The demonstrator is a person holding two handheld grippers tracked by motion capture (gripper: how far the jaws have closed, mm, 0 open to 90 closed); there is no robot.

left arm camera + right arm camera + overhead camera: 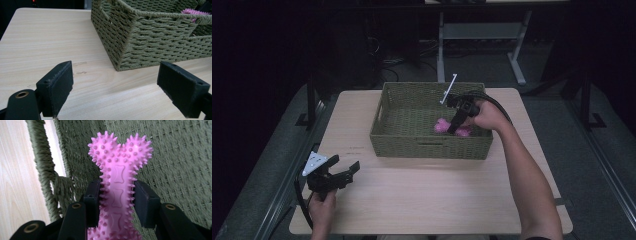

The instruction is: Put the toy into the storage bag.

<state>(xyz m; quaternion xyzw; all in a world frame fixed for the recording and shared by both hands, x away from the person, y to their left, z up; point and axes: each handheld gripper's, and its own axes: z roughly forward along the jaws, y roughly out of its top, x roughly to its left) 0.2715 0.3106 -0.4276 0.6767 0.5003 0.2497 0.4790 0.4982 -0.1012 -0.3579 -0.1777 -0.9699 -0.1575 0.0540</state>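
Your right gripper (455,125) is clamped on the shaft of the pink spiky bone toy (119,182), down inside the green woven basket (387,137) toward its right side. Your left gripper (343,172) hangs with jaws spread over the near-left table (422,200), holding nothing.

both grippers, left gripper (343,171) and right gripper (455,121), are black, with brass-ringed screw holes and black cables.

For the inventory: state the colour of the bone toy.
Pink bone toy, studded with spikes; right gripper view shows it best.
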